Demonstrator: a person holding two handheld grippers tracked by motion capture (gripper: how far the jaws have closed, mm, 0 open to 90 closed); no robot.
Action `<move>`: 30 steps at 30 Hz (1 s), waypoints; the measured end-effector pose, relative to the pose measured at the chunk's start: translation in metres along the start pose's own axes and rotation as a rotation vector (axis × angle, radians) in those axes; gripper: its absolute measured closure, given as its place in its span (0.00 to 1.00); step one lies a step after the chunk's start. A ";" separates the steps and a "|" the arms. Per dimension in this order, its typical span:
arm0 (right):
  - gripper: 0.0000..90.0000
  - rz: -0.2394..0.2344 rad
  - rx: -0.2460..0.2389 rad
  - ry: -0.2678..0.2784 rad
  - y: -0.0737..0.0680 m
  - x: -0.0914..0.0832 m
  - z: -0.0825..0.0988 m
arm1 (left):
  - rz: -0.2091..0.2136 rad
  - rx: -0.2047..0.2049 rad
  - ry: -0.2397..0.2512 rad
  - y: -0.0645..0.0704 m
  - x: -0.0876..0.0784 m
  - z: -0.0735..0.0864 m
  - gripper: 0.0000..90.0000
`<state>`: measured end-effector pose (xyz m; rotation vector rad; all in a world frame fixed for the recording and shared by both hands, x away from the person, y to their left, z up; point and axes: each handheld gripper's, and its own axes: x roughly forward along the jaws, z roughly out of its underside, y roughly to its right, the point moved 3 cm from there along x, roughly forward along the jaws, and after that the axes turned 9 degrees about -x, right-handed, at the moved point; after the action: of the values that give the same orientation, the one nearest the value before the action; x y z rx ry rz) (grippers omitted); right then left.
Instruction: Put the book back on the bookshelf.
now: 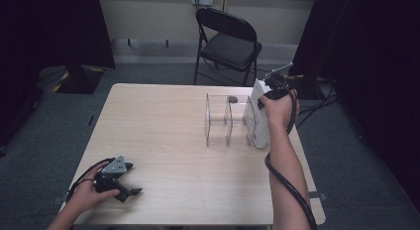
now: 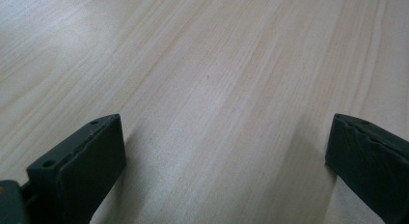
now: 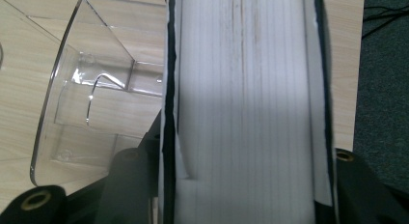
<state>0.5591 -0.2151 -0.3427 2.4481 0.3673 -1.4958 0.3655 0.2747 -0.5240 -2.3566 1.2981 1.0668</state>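
White book (image 3: 246, 108) — one; right fingers (image 3: 130, 185) pinching it | left fingers (image 2: 91, 161) spread; one rack (image 1: 218, 121)

The high view is dim and soft, with dark curtains at both sides sinking into near black; the wooden table (image 1: 163, 136) is the brightest surface, evenly lit from above. In the left gripper view, soft shadows spread just ahead of the black fingers (image 2: 82, 171), and a pale sheen lies far beyond them at the upper left. In the right gripper view, the book's page edges (image 3: 246, 108) between the fingers are blurred, and small glints mark the clear acrylic rack (image 3: 91, 103) beside them.
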 end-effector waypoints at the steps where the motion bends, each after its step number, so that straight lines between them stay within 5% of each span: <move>1: 0.54 0.003 0.004 0.000 0.000 0.000 0.000 | 0.000 0.000 0.000 0.000 0.000 0.000 0.00; 30: 0.44 -0.049 0.004 -0.080 0.001 -0.008 0.021 | 0.000 0.000 0.000 0.000 0.000 0.000 0.00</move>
<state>0.5384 -0.2234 -0.3443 2.3902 0.4117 -1.6103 0.3655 0.2746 -0.5240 -2.3571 1.2976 1.0663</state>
